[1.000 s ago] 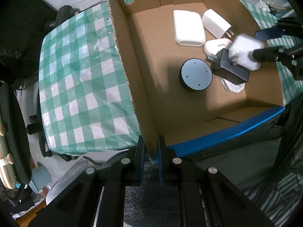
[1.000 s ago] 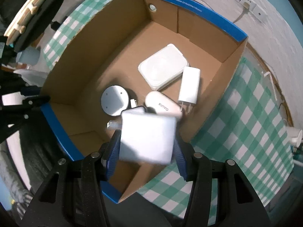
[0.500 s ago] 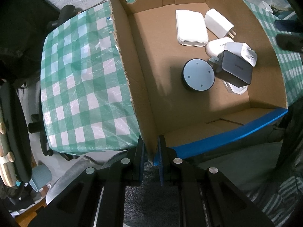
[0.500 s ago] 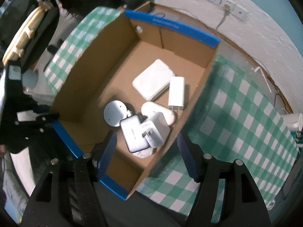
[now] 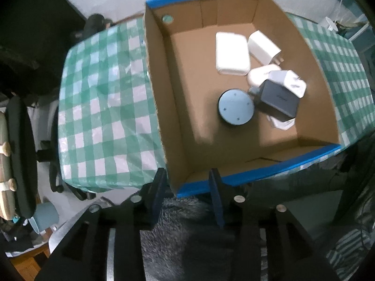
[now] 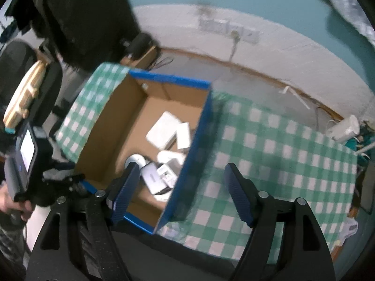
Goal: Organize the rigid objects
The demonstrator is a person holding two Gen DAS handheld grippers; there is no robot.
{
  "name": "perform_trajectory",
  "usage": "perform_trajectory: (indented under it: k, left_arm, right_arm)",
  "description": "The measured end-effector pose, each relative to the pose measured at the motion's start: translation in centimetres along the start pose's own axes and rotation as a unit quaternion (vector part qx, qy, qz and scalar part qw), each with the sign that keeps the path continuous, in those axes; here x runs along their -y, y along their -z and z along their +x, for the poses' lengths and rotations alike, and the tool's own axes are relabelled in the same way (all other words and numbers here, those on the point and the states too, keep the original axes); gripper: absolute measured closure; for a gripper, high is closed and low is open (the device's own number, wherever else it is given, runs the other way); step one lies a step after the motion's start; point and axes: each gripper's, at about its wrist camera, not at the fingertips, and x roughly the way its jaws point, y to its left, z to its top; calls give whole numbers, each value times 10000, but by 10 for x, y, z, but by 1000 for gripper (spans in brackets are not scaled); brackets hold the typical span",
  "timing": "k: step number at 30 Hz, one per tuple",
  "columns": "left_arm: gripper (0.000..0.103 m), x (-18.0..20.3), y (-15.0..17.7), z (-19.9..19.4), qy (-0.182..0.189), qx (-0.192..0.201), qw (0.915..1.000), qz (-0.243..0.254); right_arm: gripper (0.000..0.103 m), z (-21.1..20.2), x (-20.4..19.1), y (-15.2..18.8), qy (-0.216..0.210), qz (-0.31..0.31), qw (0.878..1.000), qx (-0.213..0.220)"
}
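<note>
A cardboard box with blue rims (image 5: 161, 107) (image 6: 199, 140) stands on the green checked tablecloth. Inside lie a white flat pack (image 5: 232, 55), a white charger (image 5: 263, 45), a round grey puck (image 5: 235, 109), a black adapter (image 5: 277, 99) and a white cube plug (image 5: 289, 84) on top of it. They also show in the right wrist view, with the black adapter (image 6: 153, 179) nearest. My left gripper (image 5: 187, 180) is open, its fingers either side of the box's near corner. My right gripper (image 6: 180, 192) is open and empty, raised above the box's right wall.
The checked tablecloth (image 5: 103, 107) (image 6: 276, 161) spreads left and right of the box. A chair with a wooden frame (image 5: 14, 154) stands off the table's left side. A white item (image 6: 343, 126) sits at the far right edge. Wall sockets (image 6: 229, 29) are behind.
My right gripper let go of the white cube plug, which now lies on the black adapter, and pulled back up and away. My left gripper opened from the box's corner.
</note>
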Motion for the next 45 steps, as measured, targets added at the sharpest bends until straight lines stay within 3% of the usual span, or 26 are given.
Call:
perform_trajectory:
  k: [1,4,6,13,21,25,27,34,45]
  left_arm:
    - [58,3,1,-6,-5,94,10000,-8]
    - [39,11,4,-26,23,408,9991,-67]
    - [21,20,6,-43,34,721,9974,-69]
    - [17,53,13,-87,59,1520,9883,-74]
    - [10,75,28,-134,-31,2405,9706,-89]
    - [9,82,39,-154,-156,2854,9582,-134]
    - [3,85,44,-163,-252,3036,9524,-125]
    - [1,105,62,-187,-271,3618,9318,83]
    - [1,107,74,-199,-173,3590,9332,-79]
  right_arm:
    - [25,-7,2,1,61,30,9999,84]
    - [24,-31,10,7,217,152,9991,334]
    - [24,-47,16,11,320,204,9979,519]
    - [24,-97,32,34,599,411,9915,1080]
    - [22,-142,39,73,773,458,9829,1607]
    - [22,-156,43,91,841,627,9777,1820]
    - [22,-163,45,99,829,749,9742,1959]
    - [22,-178,57,115,871,1035,9662,2195]
    - [22,-183,58,120,901,1023,9667,2164]
